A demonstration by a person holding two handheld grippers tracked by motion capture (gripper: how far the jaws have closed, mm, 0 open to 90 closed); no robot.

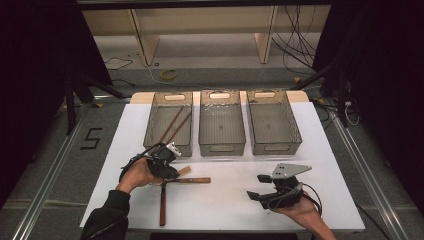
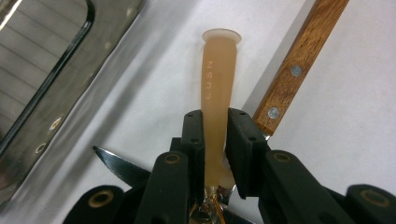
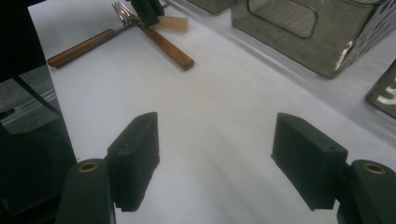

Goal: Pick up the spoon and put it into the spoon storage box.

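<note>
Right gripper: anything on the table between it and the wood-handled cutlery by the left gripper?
Nothing. Right gripper view shows bare white table from the right gripper to the wood-handled cutlery.

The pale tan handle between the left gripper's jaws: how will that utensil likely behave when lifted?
The tan handle looks like smooth, translucent plastic, so probably light and fairly stiff. Its glossy, rounded sides may slip or twist between the left gripper's narrow pads. It overlaps the wooden-handled utensils, so lifting could drag or nudge those.
</note>
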